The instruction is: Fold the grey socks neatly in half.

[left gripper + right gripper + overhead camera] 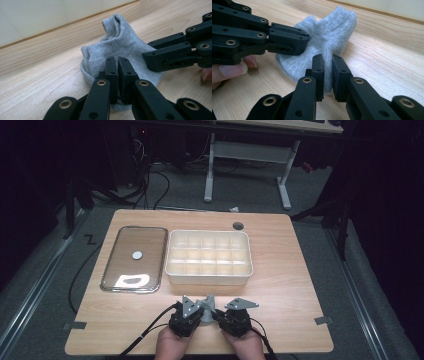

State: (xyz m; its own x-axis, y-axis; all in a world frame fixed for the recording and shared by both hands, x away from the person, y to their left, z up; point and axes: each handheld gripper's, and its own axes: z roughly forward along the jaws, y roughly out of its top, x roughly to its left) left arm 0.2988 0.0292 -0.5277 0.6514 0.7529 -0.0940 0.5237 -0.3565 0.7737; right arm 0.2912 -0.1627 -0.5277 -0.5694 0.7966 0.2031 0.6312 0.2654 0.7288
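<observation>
A small grey ankle sock (209, 301) lies bunched on the wooden table (285, 270) near the front edge, between both grippers. In the left gripper view my left gripper (117, 62) is shut on the near edge of the sock (117, 42). The right gripper (148, 56) reaches in from the right onto the same sock. In the right gripper view my right gripper (327, 61) pinches a fold of the sock (332, 27), and the left gripper (303, 41) bites it from the left. In the high view the left gripper (201, 312) and right gripper (216, 313) almost meet.
A white box (208, 279) with several compartments stands just beyond the sock. Left of it lies a metal tray (106, 270) under a clear lid. A round cable hole (238, 225) sits near the far edge. Bare wood extends right of the box.
</observation>
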